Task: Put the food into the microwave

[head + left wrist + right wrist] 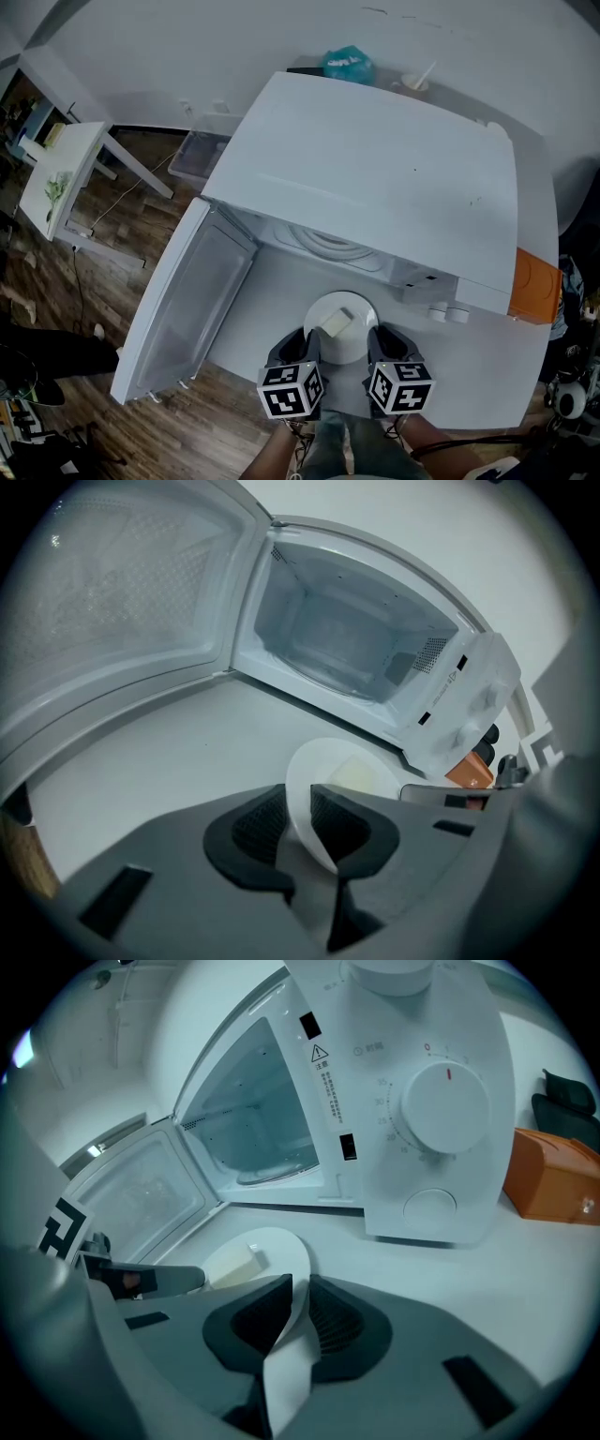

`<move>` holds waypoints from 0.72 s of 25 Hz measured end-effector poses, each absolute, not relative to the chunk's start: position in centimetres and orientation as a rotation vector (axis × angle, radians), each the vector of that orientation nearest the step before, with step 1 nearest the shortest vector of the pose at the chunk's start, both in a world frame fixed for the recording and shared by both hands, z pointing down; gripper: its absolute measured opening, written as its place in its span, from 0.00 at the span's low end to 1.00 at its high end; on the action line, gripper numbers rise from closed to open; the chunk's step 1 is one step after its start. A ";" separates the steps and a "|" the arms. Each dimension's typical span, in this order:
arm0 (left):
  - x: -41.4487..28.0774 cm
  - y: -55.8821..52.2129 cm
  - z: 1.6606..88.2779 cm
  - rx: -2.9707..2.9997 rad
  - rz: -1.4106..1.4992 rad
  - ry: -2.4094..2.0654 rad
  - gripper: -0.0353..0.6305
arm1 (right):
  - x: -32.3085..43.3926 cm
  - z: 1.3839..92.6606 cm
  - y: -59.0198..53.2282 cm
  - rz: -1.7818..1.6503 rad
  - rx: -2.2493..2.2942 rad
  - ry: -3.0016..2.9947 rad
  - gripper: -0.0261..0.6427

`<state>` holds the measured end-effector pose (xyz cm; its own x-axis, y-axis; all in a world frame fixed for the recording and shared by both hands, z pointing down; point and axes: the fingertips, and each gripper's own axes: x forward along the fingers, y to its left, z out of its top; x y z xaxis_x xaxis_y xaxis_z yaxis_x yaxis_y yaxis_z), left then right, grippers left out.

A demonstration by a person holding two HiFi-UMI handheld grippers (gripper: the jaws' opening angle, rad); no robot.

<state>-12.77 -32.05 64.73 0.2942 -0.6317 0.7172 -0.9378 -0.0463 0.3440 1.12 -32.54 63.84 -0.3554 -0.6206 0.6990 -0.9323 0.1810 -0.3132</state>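
The pale yellowish block of food lies on a round white plate. The jaws of both grippers are closed down narrow on that plate's thin rim: the left gripper pinches its left edge, the right gripper its right edge, with ribbed pads on either face of the rim. Whether the plate rests on the white bench or is raised just off it, I cannot tell.

The block looks light and loose on the plate, so it would likely slide if the plate tips. The plate itself seems stiff, smooth and breakable. Opposite rim edges, as held, look like the sound place to grip, keeping both sides level.

The two grippers sit side by side, marker cubes up, pointing forward at the open white microwave. The person's forearms come in from below. The microwave door is swung wide to the left, and the cavity is directly ahead. An orange box stands beside the microwave's right end.
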 end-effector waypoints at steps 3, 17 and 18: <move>-12.8 -32.1 64.7 1.761 0.486 -1.426 0.18 | 1.1 63.9 -32.6 1.009 1.465 -2.045 0.12; -12.8 -31.2 64.5 1.729 0.449 -1.475 0.17 | 1.3 63.6 -32.5 1.013 1.514 -2.051 0.11; -12.8 -31.1 64.5 1.727 0.444 -1.476 0.17 | 1.3 63.5 -32.4 1.018 1.523 -2.053 0.11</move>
<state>-12.84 -31.07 64.51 0.2559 -0.6569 0.7092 -0.9392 0.0047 0.3433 1.27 -32.39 63.55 -0.3351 -0.6540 0.6782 -0.9357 0.1466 -0.3210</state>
